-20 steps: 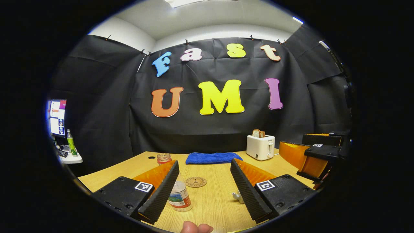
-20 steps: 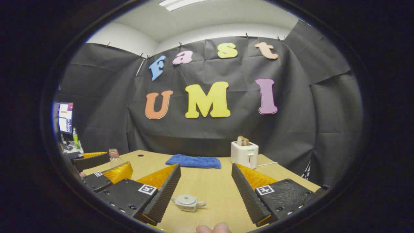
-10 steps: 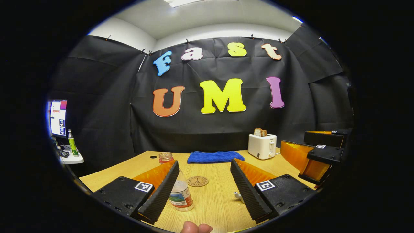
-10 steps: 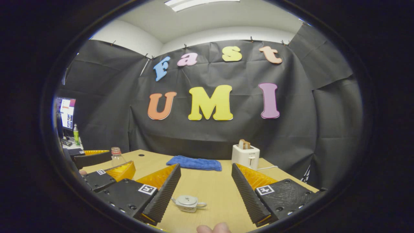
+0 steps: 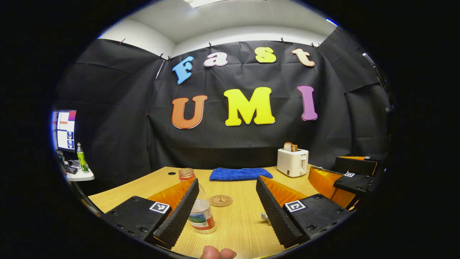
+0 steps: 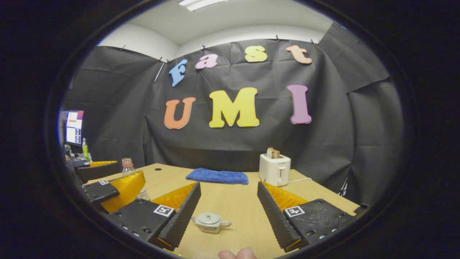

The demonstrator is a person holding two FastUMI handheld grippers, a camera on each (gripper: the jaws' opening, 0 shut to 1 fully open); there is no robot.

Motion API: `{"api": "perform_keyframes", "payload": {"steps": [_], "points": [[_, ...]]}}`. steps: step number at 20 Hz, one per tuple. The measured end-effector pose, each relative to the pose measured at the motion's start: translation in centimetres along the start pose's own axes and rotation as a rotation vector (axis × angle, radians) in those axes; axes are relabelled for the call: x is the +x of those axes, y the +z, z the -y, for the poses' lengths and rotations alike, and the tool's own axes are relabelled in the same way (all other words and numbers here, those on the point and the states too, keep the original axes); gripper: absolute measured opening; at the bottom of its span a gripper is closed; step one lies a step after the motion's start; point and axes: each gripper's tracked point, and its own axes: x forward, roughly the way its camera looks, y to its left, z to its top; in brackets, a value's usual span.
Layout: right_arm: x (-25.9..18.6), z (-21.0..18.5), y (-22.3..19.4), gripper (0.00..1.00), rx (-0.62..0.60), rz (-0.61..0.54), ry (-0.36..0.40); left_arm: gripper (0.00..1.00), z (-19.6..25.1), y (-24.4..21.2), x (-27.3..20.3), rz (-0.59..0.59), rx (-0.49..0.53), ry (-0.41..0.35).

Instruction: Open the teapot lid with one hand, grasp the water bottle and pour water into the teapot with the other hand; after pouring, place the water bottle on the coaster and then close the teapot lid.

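left gripper [image 5: 226, 205] spread wide, water bottle [image 5: 201, 212] upright by its left finger | right gripper [image 6: 228, 205] spread wide, lidded teapot [image 6: 210, 222] on table [image 6: 237, 208] between fingers | round coaster [image 5: 220, 200] beyond bottle | blue towel [image 5: 240, 173], toaster [image 5: 292, 162] at back

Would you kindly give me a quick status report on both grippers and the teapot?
Left gripper open, water bottle by its left finger. Right gripper open, short of the teapot, lid on. Nothing in the way.

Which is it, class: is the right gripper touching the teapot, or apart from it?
Apart. In the right gripper view, bare table separates the teapot from both open fingers of the right gripper.
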Motion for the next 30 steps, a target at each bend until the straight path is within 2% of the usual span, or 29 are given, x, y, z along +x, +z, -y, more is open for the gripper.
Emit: {"api": "perform_keyframes", "payload": {"steps": [8,14,18,20,21,22,23,24,26,27,30], "points": [[5.4,-2.8,-7.2,0.95,0.021,-0.146,0.054,1.00,-4.7,-1.2,-1.8,-0.046,0.022,0.100],[8.1,-3.5,-10.1,0.96,-0.007,-0.207,0.035,1.00,-6.1,-1.5,-2.2,-0.048,0.023,0.112],[9.1,-3.8,-11.2,0.74,-0.039,-0.236,0.028,1.00,-7.1,-2.3,-2.1,-0.064,0.022,0.123],[9.3,-4.2,-11.5,0.57,-0.051,-0.244,0.028,1.00,-7.7,-2.5,-2.1,-0.069,0.018,0.131],[9.4,-4.2,-11.5,0.41,-0.057,-0.247,0.025,1.00,-7.9,-2.7,-2.0,-0.071,0.015,0.134],[9.6,-4.3,-11.6,0.33,-0.057,-0.248,0.026,1.00,-8.1,-2.8,-2.0,-0.074,0.013,0.138],[9.7,-4.3,-11.6,0.18,-0.060,-0.250,0.019,1.00,-8.3,-2.9,-2.0,-0.077,0.011,0.141],[9.8,-4.3,-11.7,0.13,-0.062,-0.251,0.023,1.00,-8.5,-3.0,-1.9,-0.081,0.007,0.143],[9.4,-4.2,-11.8,0.11,-0.076,-0.258,0.019,1.00,-8.8,-3.3,-1.8,-0.084,-0.003,0.142],[9.5,-4.1,-11.8,0.00,-0.083,-0.255,0.023,1.00,-8.9,-3.5,-1.7,-0.089,-0.006,0.141],[9.8,-4.3,-11.7,0.00,-0.111,-0.244,0.030,1.00,-8.3,-4.4,-1.4,-0.099,-0.022,0.108]]}}
